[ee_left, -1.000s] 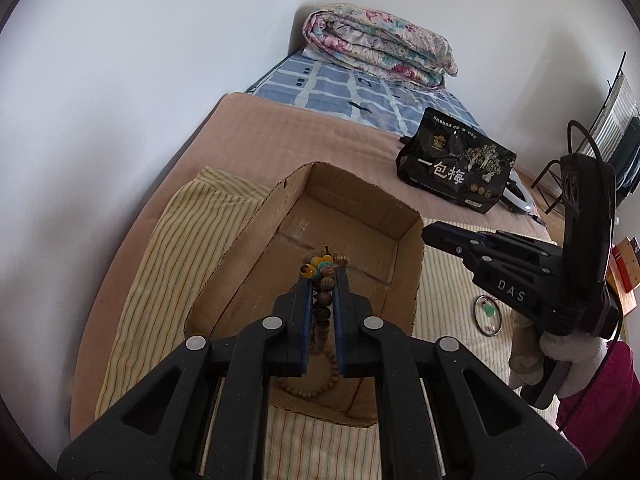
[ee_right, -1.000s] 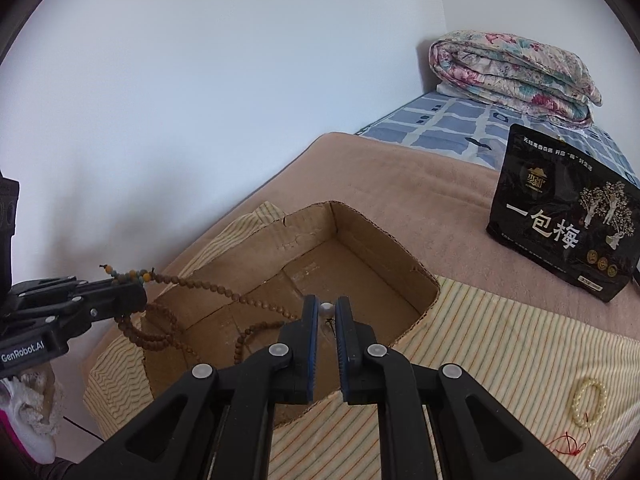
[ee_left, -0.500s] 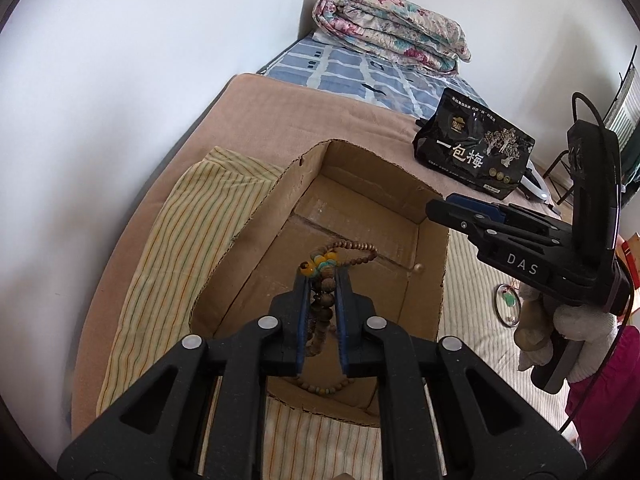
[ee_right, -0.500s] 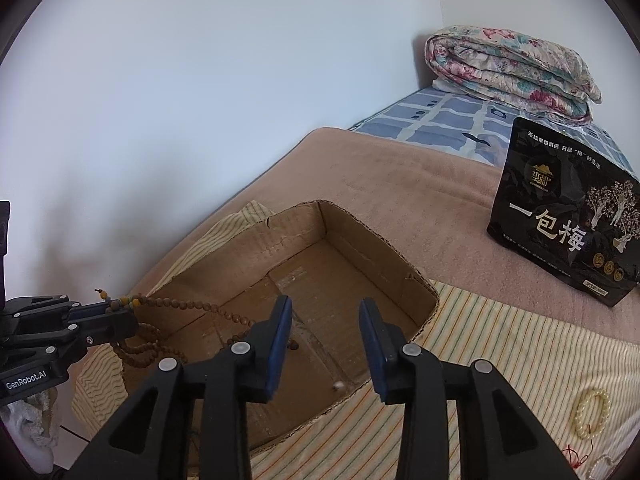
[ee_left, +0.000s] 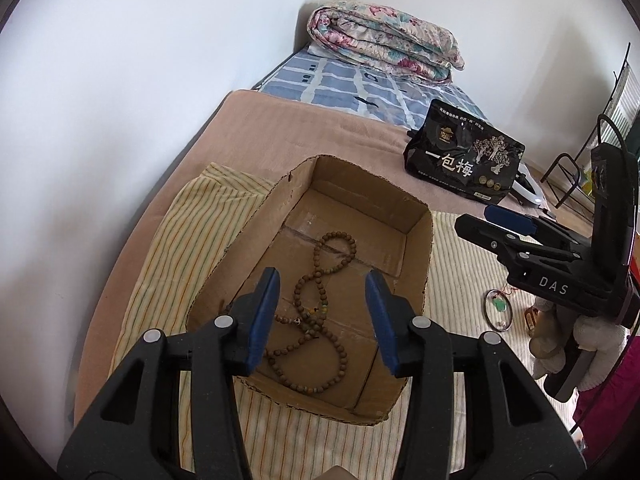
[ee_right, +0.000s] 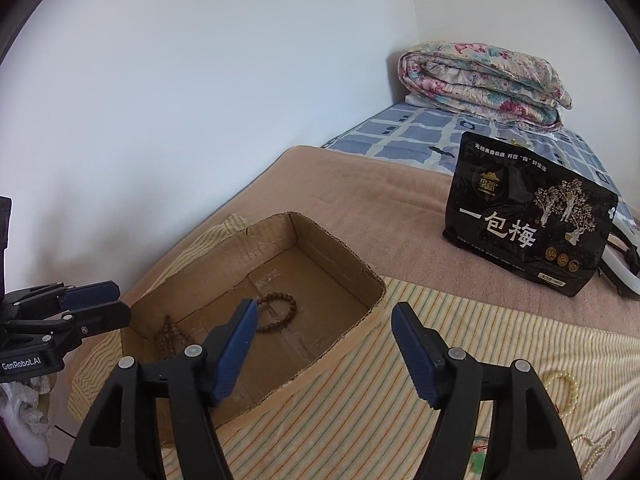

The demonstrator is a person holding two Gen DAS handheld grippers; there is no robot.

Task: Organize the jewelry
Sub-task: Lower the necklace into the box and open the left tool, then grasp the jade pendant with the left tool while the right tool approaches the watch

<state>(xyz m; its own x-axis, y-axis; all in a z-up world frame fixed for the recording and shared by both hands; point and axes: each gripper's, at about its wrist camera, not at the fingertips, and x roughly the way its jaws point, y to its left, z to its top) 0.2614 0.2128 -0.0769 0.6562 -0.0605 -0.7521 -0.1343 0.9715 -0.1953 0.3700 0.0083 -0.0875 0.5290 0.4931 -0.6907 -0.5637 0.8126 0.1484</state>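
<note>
A long strand of brown wooden beads (ee_left: 320,312), with a few green and yellow ones near its middle, lies in loose loops on the floor of an open cardboard box (ee_left: 416,220) set on a striped cloth (ee_left: 200,224) on the bed. A second ago the strand hung stretched between both grippers above the box. The left gripper (ee_left: 322,312) and right gripper (ee_right: 324,350) have just been opening; their jaws now stand spread and hold nothing, above the box.

one box (ee_left: 416,216), one bead necklace (ee_left: 316,300), one pouch (ee_left: 464,160)
</note>
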